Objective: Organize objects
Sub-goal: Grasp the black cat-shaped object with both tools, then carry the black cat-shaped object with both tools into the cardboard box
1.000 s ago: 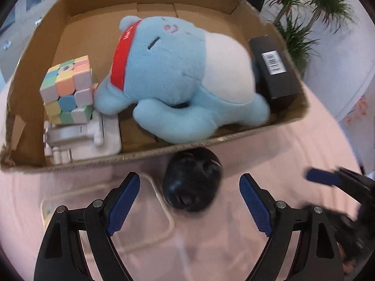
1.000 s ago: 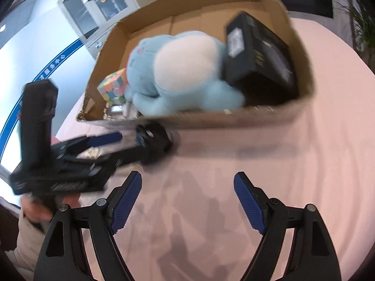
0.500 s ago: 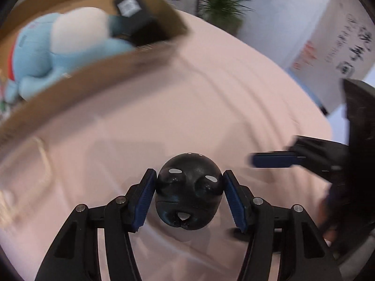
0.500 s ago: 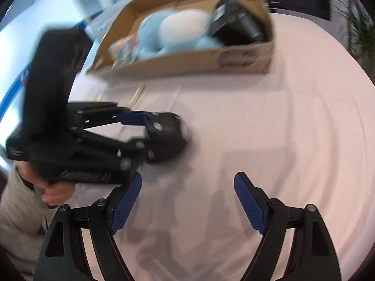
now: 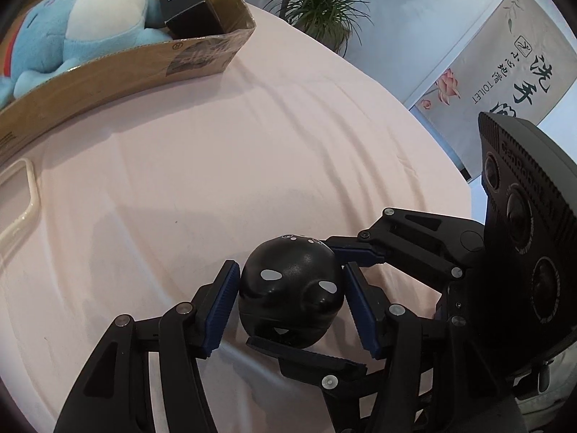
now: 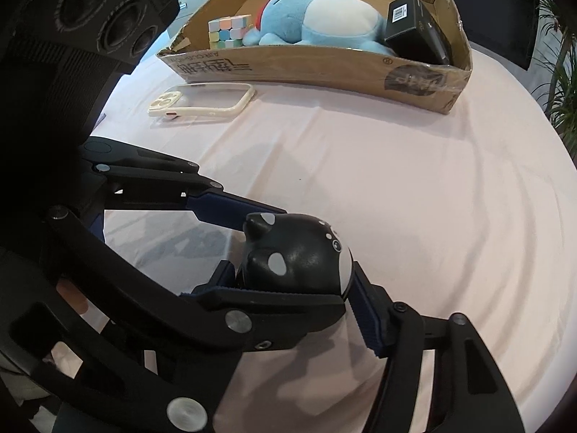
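Your left gripper (image 5: 290,301) was clenched on a black round toy (image 5: 291,294) w/ pale spots, blue pads pressed to both its sides. Your right gripper (image 6: 294,281) reached in from the side and bracketed the same toy (image 6: 299,252); its pads looked to touch the toy front and back, but you couldn't tell from these views if it was truly gripping. The toy sat low over a pink tablecloth (image 6: 396,180), well apart from the cardboard box (image 6: 306,65). Inside the box: a blue plush (image 6: 317,18), a pastel puzzle cube (image 6: 228,29) at one end and a black carton (image 6: 414,29) w/ a barcode at the other. A cream phone case (image 6: 202,99) lay on the cloth just beside the box.
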A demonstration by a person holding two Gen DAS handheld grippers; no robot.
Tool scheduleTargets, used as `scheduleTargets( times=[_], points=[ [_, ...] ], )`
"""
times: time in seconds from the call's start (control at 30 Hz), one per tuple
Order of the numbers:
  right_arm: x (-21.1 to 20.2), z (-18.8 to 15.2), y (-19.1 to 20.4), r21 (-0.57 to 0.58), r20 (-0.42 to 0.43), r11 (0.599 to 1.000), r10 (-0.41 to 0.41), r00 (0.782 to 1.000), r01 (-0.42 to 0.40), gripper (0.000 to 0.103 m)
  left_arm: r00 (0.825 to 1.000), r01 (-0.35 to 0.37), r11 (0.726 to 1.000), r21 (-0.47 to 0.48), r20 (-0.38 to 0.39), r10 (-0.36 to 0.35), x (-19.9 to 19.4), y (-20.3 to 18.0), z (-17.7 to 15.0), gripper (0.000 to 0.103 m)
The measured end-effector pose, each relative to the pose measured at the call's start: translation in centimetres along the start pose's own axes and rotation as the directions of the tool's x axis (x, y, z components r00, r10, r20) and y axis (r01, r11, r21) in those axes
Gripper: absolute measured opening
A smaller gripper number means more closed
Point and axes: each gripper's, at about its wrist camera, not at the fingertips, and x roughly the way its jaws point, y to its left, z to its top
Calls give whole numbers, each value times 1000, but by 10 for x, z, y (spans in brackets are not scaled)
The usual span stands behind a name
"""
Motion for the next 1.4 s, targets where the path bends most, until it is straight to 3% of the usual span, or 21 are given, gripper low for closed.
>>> scheduleTargets(
  times=[0.3, 0.73, 1.23, 1.4],
  points=[
    [0, -1, 4, 5, -6, 1000, -13, 1000, 13, 61, 1000, 0, 1000, -8, 5, 0, 4, 3, 3, 57],
    [-5, 5, 8, -8, 5, 1000, -19, 1000, 20, 60, 999, -12, 1000, -12, 35, 13, -23, 1, -2, 58],
    [-24, 49, 30, -76, 73, 997, -9, 997, 14, 60, 990, -70, 997, -30, 120, 74, -81, 15, 19, 57],
    [-26, 73, 41, -108, 103, 994, -16, 995, 28, 56, 985, -81, 995, -63, 150, 90, -98, 29, 30, 57]
  ],
)
